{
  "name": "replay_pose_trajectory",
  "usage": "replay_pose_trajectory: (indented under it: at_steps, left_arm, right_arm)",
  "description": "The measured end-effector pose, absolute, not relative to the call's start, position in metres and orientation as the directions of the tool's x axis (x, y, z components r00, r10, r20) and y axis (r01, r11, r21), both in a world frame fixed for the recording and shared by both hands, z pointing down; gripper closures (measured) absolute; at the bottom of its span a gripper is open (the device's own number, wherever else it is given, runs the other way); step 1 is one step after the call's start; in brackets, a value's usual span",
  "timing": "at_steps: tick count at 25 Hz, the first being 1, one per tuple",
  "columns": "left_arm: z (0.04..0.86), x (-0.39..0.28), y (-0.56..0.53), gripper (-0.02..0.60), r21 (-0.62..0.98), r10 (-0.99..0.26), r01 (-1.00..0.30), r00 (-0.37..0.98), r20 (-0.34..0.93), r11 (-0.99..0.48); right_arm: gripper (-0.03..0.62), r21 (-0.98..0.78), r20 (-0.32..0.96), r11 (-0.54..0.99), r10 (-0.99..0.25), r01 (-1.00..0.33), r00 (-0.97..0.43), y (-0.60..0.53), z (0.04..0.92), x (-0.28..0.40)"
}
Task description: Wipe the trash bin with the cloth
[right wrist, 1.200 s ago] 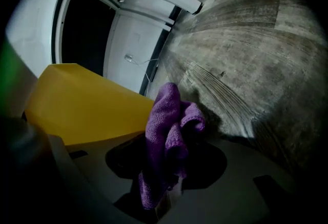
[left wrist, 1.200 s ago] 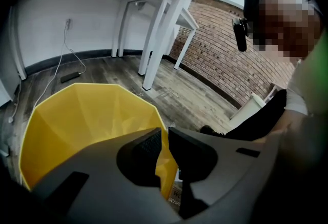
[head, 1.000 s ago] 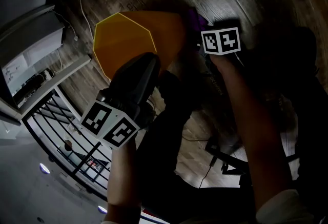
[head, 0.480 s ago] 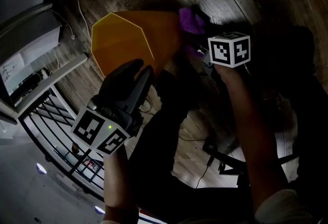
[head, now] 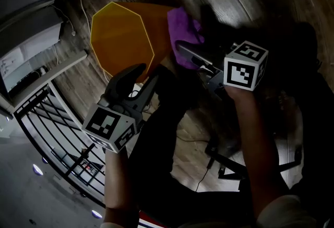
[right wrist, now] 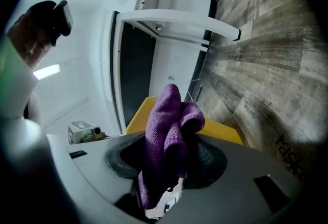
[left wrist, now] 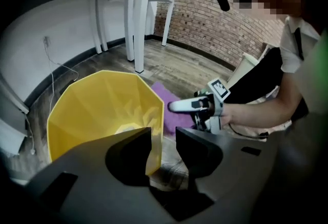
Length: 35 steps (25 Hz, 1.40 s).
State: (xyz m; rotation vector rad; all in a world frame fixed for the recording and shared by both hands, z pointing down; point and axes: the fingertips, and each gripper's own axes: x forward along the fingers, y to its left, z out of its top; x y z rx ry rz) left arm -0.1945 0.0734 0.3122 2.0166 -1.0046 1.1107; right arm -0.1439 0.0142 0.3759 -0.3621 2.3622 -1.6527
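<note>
my left claw (left wrist: 163, 141) is just opening off the bin (left wrist: 102, 110) rim; right claw (right wrist: 169, 159), clamping the cloth (right wrist: 166, 115), is rising: i'm judging wiping finished.

The left gripper (left wrist: 164, 142) tilts steeply down, its jaws just opening, apart around the trash bin (left wrist: 105, 73) rim; the right gripper (right wrist: 165, 159) lies level, clamping the cloth (right wrist: 165, 120).

I'm seeing my left gripper (head: 136, 73) and right gripper (head: 182, 49) showing dark grey shells and black-and-white marker cubes; I'm wearing a white sleeve (left wrist: 293, 38).
</note>
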Motion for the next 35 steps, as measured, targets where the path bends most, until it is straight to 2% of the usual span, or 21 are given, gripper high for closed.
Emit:
replay_pose_trajectory:
  at_steps: [5, 8, 15, 20, 30, 35]
  left_arm:
    - [0.327, -0.209, 0.086, 0.449, 0.106, -0.302, -0.871, 0.277, 0.912, -0.479]
    - [0.327, -0.211, 0.087, 0.453, 0.086, -0.311, -0.871, 0.263, 0.914, -0.484]
    - [0.327, -0.199, 0.077, 0.491, 0.151, -0.312, -0.854, 0.339, 0.888, -0.497]
    - [0.323, -0.193, 0.073, 0.491, 0.136, -0.327, -0.851, 0.336, 0.883, -0.508]
    - [0.321, -0.191, 0.068, 0.491, 0.205, -0.283, -0.854, 0.37, 0.885, -0.478]
    - [0.32, -0.193, 0.064, 0.491, 0.238, -0.264, -0.861, 0.382, 0.885, -0.449]
  right_arm:
    - [0.411, -0.905, -0.225, 0.416, -0.282, 0.093, -0.932, 0.033, 0.32, -0.152]
    - [0.411, -0.9, -0.248, 0.419, -0.266, 0.12, -0.932, 0.039, 0.316, -0.16]
    - [0.411, -0.94, -0.046, 0.337, -0.274, -0.051, -0.96, 0.03, 0.393, -0.172]
    - [0.411, -0.955, 0.02, 0.282, -0.246, -0.091, -0.969, 0.033, 0.431, -0.178]
    - [0.411, -0.939, 0.211, 0.241, -0.16, -0.245, -0.964, 0.026, 0.496, -0.189]
    - [0.411, -0.898, 0.386, 0.181, -0.11, -0.401, -0.916, 0.032, 0.543, -0.193]
